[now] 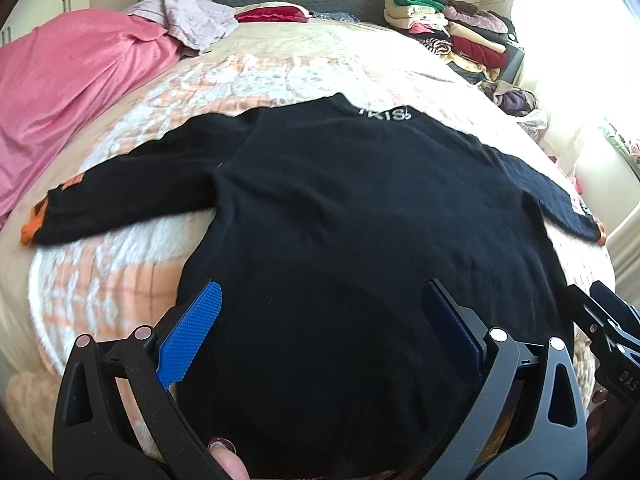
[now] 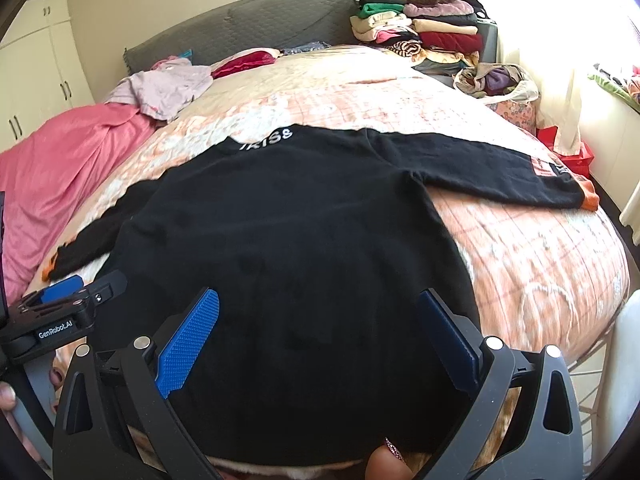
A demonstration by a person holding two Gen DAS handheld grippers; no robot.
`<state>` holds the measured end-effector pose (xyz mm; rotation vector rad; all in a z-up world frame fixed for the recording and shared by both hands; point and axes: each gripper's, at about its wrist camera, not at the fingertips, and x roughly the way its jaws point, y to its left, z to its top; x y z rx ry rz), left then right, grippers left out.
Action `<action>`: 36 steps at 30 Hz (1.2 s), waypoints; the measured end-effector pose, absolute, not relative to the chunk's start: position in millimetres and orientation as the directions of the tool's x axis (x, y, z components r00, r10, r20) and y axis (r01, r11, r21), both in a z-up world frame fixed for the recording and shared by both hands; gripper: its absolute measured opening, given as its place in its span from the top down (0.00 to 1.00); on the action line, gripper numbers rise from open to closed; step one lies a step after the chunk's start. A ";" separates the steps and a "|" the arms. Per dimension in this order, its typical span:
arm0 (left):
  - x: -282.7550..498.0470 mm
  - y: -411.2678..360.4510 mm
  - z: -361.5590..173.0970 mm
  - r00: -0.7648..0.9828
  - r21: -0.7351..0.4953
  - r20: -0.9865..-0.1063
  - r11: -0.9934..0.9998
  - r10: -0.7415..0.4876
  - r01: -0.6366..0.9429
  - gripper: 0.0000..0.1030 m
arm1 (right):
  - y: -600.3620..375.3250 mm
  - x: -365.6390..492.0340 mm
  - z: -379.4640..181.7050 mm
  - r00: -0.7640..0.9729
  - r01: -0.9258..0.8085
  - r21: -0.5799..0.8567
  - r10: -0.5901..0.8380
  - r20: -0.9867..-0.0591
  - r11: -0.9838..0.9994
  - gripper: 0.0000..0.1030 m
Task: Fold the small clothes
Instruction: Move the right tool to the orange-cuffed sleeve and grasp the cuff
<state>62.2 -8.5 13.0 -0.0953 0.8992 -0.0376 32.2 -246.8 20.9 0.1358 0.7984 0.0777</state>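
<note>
Two grippers are positioned over the hem end of a black sweater (image 1: 340, 208) that lies flat, back side up, on the bed (image 1: 248, 76). Both sleeves extend outward from the sweater body; each ends in an orange cuff (image 2: 588, 196). White lettering (image 1: 384, 114) runs along the collar, at the sweater's far edge. The left gripper (image 1: 320, 332) has its blue pads (image 1: 190, 334) spread wide, with the sweater's lower left portion visible between them; contact with the fabric cannot be confirmed. The right gripper (image 2: 320, 336) is likewise spread apart above the sweater's lower right portion, nothing pinched. A fingertip (image 1: 228, 462) shows at the bottom edge of each wrist view. Beyond the sweater collar sit a grey headboard (image 2: 240, 28) and a stack of folded clothes (image 2: 424, 36). A pink sheet (image 1: 76, 92) lies left of the sweater, with crumpled pale garments (image 2: 164, 90) near it
</note>
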 end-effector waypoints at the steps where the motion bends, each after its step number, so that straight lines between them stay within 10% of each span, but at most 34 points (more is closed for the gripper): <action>1: 66.4 -9.7 13.6 0.621 -0.101 -0.780 0.995 -0.074 -0.007 0.09 | -248.0 39.5 21.3 0.694 -0.017 0.151 0.121 -0.710 0.988 0.04; 36: 213.9 -90.9 9.6 0.530 -0.103 -0.837 0.990 -0.139 0.097 0.09 | -454.6 147.1 3.9 0.637 0.459 0.266 -0.105 -0.764 0.847 0.04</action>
